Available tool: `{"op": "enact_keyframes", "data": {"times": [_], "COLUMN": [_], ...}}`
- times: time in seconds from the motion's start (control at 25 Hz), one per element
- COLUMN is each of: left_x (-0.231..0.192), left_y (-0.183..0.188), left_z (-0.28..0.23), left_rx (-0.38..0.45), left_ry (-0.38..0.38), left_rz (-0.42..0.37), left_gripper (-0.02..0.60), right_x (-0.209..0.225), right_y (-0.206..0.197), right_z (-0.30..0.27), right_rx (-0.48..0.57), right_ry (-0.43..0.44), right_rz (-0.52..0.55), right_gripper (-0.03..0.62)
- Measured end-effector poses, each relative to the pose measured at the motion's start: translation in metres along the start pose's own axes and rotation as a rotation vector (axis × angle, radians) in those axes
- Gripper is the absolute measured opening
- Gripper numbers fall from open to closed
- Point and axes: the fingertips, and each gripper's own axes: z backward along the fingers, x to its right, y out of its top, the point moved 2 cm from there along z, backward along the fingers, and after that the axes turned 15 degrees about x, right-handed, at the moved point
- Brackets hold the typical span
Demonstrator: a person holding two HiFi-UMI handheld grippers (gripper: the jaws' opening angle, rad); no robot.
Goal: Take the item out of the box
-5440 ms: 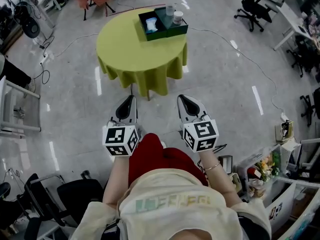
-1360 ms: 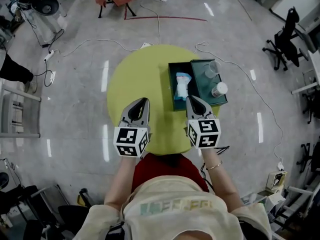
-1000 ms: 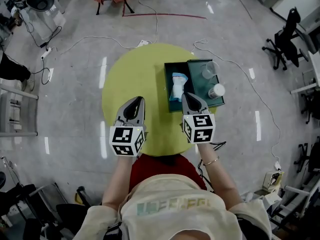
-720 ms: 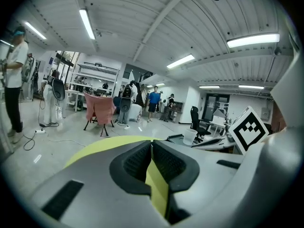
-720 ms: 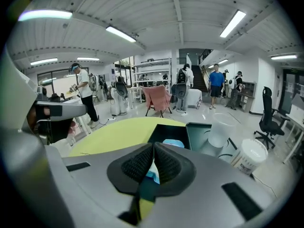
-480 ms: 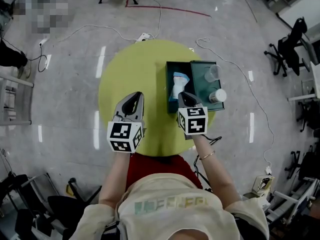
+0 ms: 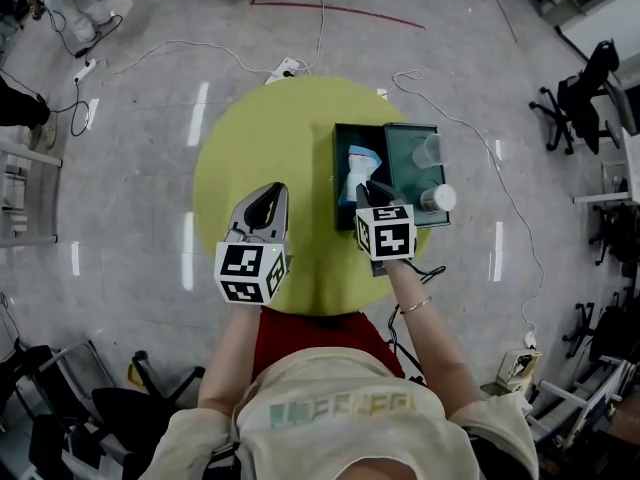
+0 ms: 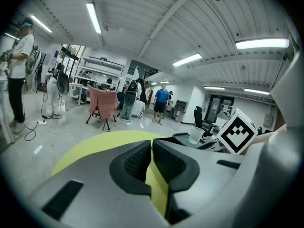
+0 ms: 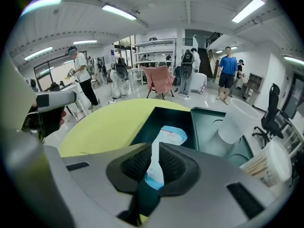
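A dark green open box [image 7: 342,143] stands on the right half of a round yellow-green table [image 7: 270,133]. A white and light blue packet [image 7: 360,163] lies inside it, also visible ahead as the packet [image 9: 168,136] in the box [image 9: 156,117]. My right gripper [image 7: 369,189] hovers over the box's near edge, just short of the packet, with its jaws shut and nothing held. In its own view the right gripper [image 9: 152,148] points along the packet. My left gripper [image 7: 271,192] is shut over the bare tablecloth, left of the box, and the left gripper [image 8: 151,144] holds nothing.
A green lid tray [image 7: 408,173] lies against the box's right side with a clear cup [image 7: 428,150] and a white cup [image 7: 437,199] on it. Cables [image 7: 300,38] run over the floor. Office chairs [image 7: 580,98] stand at right. People stand far across the room.
My right gripper has moved forward to the box's near edge, closer to the packet. The left gripper has hardly moved. Both stayed shut.
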Motion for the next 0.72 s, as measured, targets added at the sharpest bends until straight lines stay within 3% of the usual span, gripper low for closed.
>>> {"op": "enact_keyframes", "data": {"times": [0.32,0.4,0.72], "left_x": [-0.011,-0.013,-0.018], "left_y": [-0.003,-0.004,-0.012], "left_z": [-0.006,-0.006,-0.006], "left_rx": [-0.010,-0.014,-0.021], "left_ry": [0.013,0.014,0.019], "left_rz": [0.013,0.015,0.029], "left_gripper": [0.032,0.032,0.032], "right_x": [0.000,-0.001,-0.004], "right_y": [0.000,-0.002,-0.011], "right_z": [-0.011,-0.013,-0.021], "right_rx": [-0.052,-0.064,-0.118], "right_ry": [0.009,0.014,0.027], "right_rz": [-0.029,-0.038,-0.057], "right_gripper": [0.047,0.101,0.180]}}
